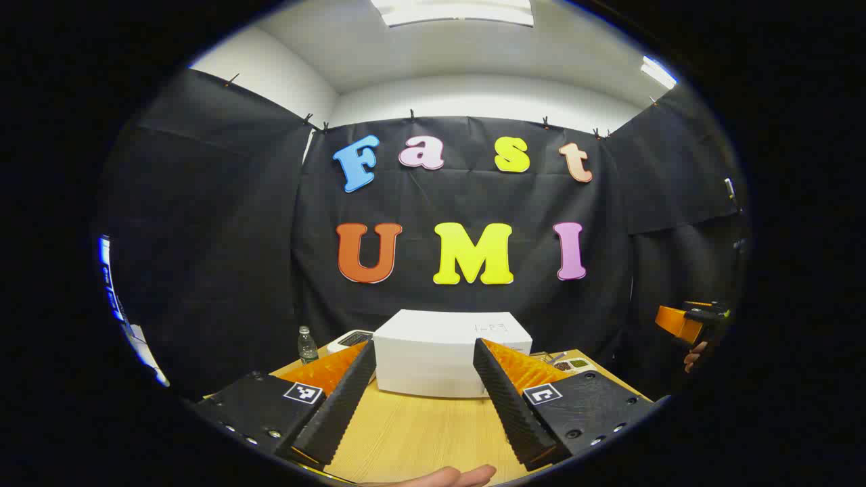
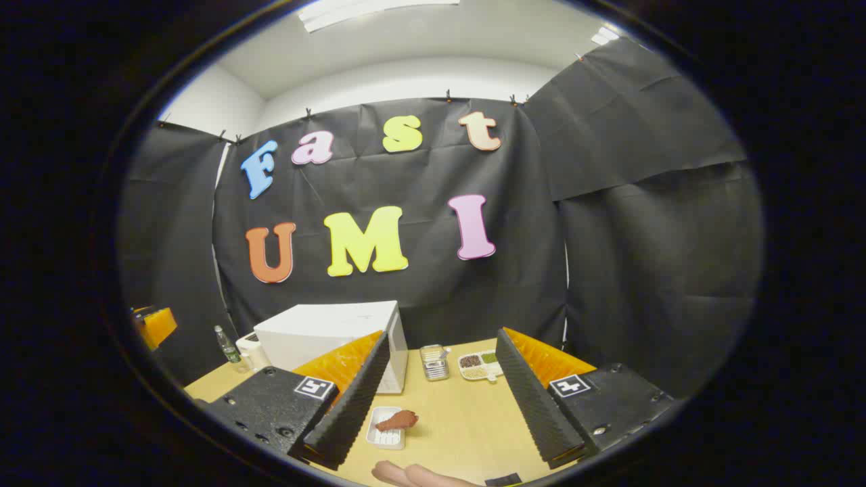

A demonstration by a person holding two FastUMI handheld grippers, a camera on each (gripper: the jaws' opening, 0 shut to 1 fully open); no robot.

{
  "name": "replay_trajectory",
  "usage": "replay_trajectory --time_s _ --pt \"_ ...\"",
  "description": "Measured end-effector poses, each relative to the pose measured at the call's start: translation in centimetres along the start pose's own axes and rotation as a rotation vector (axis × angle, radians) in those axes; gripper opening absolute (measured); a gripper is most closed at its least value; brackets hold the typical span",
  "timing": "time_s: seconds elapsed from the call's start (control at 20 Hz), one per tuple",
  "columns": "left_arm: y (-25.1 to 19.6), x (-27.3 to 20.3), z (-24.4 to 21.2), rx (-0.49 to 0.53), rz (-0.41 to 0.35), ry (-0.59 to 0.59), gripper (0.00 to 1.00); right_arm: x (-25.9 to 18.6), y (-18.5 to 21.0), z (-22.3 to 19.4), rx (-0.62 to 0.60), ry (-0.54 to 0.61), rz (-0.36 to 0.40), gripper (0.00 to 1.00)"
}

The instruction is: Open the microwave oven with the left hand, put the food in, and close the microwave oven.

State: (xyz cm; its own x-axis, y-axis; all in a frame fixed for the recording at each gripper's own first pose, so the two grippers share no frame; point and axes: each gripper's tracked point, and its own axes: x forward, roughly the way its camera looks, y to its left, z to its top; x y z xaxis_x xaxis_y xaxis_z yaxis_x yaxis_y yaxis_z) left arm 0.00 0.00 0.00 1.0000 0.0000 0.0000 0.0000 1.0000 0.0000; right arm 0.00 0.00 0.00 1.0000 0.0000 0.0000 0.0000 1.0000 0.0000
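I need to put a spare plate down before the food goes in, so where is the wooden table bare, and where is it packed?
Bare wood lies in front of the white box-shaped microwave oven, toward the near edge of the light wooden table, right of the small white tray holding a brown food piece. It is crowded behind: a metal container and a white compartment dish sit beside the microwave's right side.

Both grippers are held level and well apart: the left gripper has its jaws spread wide, and the right gripper likewise gapes, empty.
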Motion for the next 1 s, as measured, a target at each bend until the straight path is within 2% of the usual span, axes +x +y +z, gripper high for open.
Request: replay_trajectory --time_s 0.65,0.7,0.75,0.8,0.85,1.0 --pt "1.3 1.2 0.5 0.017 0.004 0.017 0.92 -0.6 -0.4 4.0 -0.031 -0.043 -0.019 0.92" --pt "1.3 1.3 0.5 0.02 0.006 0.016 0.92 -0.6 -0.5 4.2 -0.034 -0.046 -0.019 1.0" --pt "1.2 1.5 0.4 0.019 0.004 0.016 0.92 -0.6 -0.5 4.2 -0.041 -0.047 -0.02 0.92" --pt "0.9 1.7 0.4 0.016 -0.003 0.018 0.81 -0.7 -0.6 4.2 -0.046 -0.046 -0.02 0.92" --pt "0.6 1.9 0.3 0.012 -0.009 0.02 0.92 -0.7 -0.6 4.1 -0.048 -0.045 -0.017 0.92" --pt "-0.6 3.1 -0.7 0.007 -0.031 0.046 0.92 -0.8 -0.5 4.3 -0.05 -0.053 -0.001 0.92"
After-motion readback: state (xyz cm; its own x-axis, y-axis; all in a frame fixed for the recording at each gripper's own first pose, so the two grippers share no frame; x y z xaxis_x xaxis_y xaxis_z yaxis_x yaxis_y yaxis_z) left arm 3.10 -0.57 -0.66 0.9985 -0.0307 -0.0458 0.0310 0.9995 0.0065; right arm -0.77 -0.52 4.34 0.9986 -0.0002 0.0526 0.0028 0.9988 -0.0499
